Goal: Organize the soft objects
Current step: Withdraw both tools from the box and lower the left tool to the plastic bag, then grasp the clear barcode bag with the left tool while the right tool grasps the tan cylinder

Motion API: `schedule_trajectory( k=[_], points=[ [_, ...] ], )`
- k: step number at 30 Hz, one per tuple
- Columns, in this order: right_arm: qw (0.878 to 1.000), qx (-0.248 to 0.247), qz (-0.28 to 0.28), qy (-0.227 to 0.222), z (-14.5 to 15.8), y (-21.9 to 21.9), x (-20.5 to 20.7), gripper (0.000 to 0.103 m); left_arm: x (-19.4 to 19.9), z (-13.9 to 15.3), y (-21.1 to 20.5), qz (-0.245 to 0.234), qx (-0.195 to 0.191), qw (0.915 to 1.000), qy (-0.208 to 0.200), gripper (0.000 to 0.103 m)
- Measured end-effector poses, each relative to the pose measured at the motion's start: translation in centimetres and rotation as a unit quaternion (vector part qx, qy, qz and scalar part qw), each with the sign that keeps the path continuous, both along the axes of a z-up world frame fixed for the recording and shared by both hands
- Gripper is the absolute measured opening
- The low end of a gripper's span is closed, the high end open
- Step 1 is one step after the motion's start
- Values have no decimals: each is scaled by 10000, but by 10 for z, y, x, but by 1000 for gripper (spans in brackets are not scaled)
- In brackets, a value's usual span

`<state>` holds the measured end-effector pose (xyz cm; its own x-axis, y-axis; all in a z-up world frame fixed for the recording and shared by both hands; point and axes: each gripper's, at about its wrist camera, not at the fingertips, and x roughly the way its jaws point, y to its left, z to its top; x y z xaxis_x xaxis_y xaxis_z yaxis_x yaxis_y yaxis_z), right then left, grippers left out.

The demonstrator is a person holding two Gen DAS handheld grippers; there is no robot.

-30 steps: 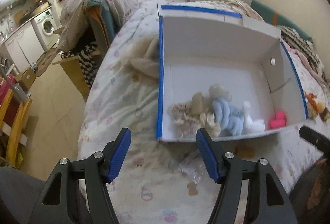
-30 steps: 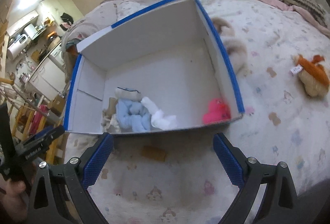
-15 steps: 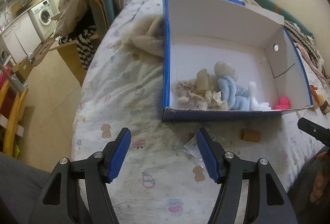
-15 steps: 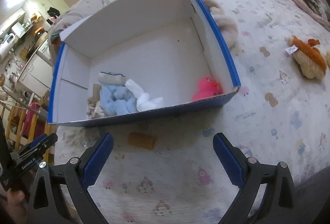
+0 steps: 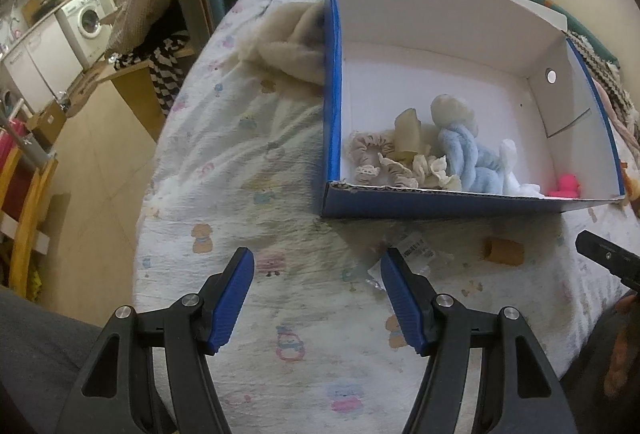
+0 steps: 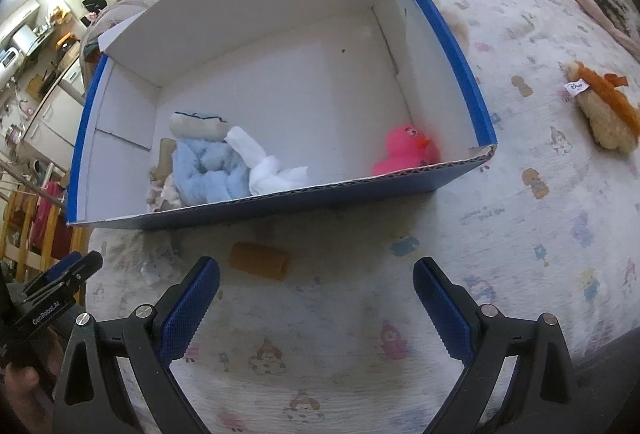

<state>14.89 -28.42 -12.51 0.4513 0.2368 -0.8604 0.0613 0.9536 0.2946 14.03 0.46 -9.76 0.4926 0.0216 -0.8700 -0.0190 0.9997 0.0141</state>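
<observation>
A blue cardboard box [image 5: 334, 74] [image 6: 452, 46] with a white inside stands on the bed. In it lie a light blue plush [image 5: 468, 158] [image 6: 208, 170], a white cloth [image 6: 268, 170], cream scrunchies [image 5: 372, 150] and a pink duck [image 6: 404, 150] [image 5: 564, 186]. A tan cylinder [image 6: 260, 261] [image 5: 504, 252] lies on the bedspread in front of the box. An orange and cream plush [image 6: 604, 110] lies to the right of the box. My left gripper [image 5: 316, 262] and my right gripper [image 6: 316, 270] are both open and empty, short of the box.
A clear plastic wrapper with a label [image 5: 412, 254] lies by the left gripper's right finger. A cream fleece [image 5: 284, 42] lies against the box's left side. The bed edge [image 5: 152, 194] drops to the floor on the left, with a chair of clothes [image 5: 168, 2] beyond.
Both grippers have drawn back from the box, so more bedspread and the box's front wall show. The tan cylinder and wrapper have come fully into view. Both stay open.
</observation>
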Motion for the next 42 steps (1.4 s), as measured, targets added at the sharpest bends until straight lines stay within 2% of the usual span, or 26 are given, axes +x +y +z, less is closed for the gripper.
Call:
schedule_trajectory(
  k=[7, 15, 21, 24, 29, 30, 31, 32, 33, 42],
  points=[
    [9991, 44, -363, 196, -5, -12, -3, 103, 1, -10, 0, 53, -90, 9998, 171, 63],
    [9982, 29, -481, 351, -12, -17, 0, 103, 12, -28, -37, -683, -346, 9957, 528, 63],
    [9981, 30, -485, 391, -15, -18, 0, 103, 30, -57, -57, -813, -489, 9918, 856, 63],
    [9981, 10, -464, 396, -17, -15, 3, 103, 34, -67, -58, -701, -257, 9929, 927, 63],
    [9982, -91, -384, 455, -22, -7, 6, 103, 36, -70, -60, -711, -178, 9936, 865, 62],
    [9982, -106, -369, 462, -22, -6, 7, 103, 36, -70, -60, -729, -169, 9936, 844, 59],
    [9982, -111, -358, 462, -23, -5, 7, 103, 35, -71, -61, -746, -168, 9936, 828, 52],
    [9984, -93, -351, 440, -22, -5, 7, 103, 35, -71, -61, -747, -186, 9937, 818, 34],
    [9985, -81, -343, 415, -22, -4, 7, 103, 35, -71, -61, -751, -244, 9936, 810, 31],
    [9991, -99, -261, 330, -20, 1, 6, 103, 35, -63, -59, -858, -517, 9914, 841, 21]
  ],
)
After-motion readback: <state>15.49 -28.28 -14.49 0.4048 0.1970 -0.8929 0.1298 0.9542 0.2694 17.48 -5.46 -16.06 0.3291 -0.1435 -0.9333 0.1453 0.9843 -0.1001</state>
